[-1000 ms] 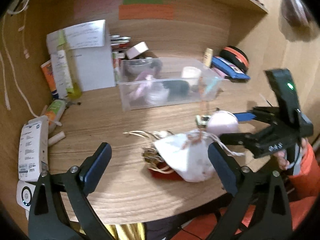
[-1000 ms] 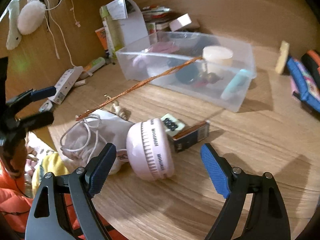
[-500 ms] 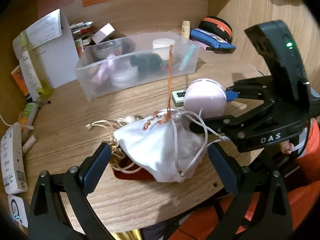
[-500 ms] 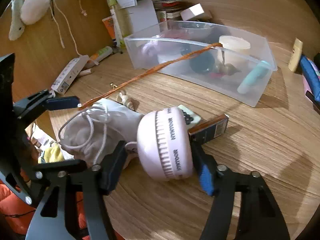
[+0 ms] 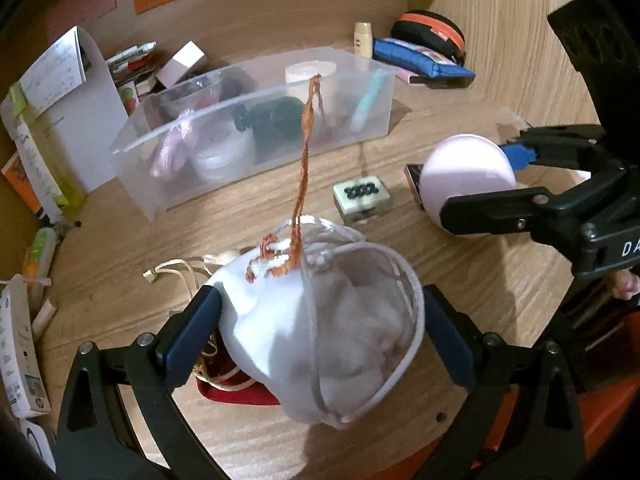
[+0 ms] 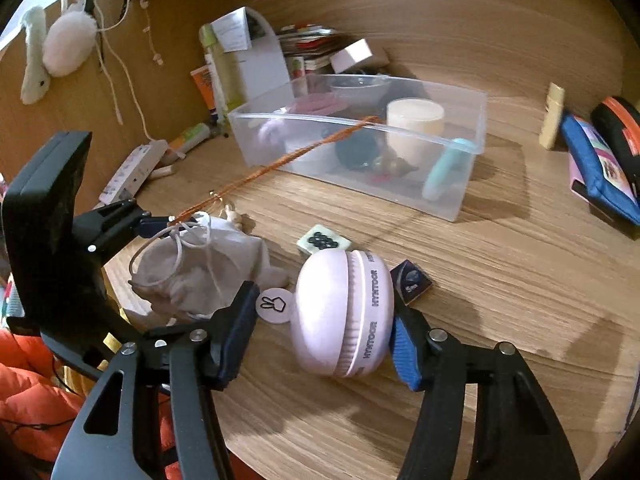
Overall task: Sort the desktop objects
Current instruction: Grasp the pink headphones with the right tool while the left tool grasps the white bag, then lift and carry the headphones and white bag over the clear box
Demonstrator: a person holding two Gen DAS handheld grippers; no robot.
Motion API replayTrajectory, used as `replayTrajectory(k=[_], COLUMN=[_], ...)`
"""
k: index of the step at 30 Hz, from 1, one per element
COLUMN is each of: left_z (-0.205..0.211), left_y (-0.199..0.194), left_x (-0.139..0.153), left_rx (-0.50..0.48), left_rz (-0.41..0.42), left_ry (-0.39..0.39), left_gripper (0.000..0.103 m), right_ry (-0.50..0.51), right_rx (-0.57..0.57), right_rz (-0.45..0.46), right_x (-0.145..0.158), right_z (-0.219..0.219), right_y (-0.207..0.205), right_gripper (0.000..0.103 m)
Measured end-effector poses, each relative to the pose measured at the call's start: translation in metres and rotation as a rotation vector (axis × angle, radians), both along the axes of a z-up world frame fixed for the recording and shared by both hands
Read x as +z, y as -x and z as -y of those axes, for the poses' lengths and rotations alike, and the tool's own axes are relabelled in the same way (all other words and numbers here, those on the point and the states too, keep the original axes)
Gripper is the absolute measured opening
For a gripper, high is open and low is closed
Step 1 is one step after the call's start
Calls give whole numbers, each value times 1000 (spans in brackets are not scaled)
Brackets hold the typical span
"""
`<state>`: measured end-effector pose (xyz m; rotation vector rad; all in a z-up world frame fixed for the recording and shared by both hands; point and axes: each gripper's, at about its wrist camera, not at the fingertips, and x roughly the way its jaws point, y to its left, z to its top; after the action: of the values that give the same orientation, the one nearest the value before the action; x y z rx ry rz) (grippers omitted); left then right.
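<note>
In my left wrist view, low and centre, my left claw (image 5: 320,328) has the white pouch (image 5: 332,328) between its pads; the near pad touches the cloth, the far one I cannot tell, so I won't call it clenched. An orange cord (image 5: 304,152) runs up from the pouch to the clear bin (image 5: 256,136) in the upper middle. On the bench (image 5: 460,264), a tile (image 5: 362,196) lies right of centre. At the right edge, my right claw (image 6: 324,336) is closing on the pink case (image 6: 344,312), both pads against its sides.
</note>
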<state>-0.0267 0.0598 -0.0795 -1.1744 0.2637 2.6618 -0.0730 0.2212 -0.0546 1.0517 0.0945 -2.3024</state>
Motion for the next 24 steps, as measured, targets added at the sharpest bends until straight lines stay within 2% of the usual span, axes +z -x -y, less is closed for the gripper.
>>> replayTrajectory(k=[1,5,10,16,24], left_z=[1,4,13,27,46], left_y=[0,3,6,12,23], left_x=[1,6,17,35,70], left_rx=[2,2,13,29,55], left_rz=[-6,-6,-9,-25,-79], left_ry=[-3,-34,-88,-143,-193], left_gripper=[96,62,41,33,33], right_ry=[9,39,52,80,115], right_rx=[-7,-20,-29,-40,-51], right_rz=[1,-1,-14,-26,-71], right_x=[1,6,12,21,43], right_z=[-3,-10,-14,-20,-25], right_y=[0,1,1,6,14], right_gripper=[56,56,57,57,57])
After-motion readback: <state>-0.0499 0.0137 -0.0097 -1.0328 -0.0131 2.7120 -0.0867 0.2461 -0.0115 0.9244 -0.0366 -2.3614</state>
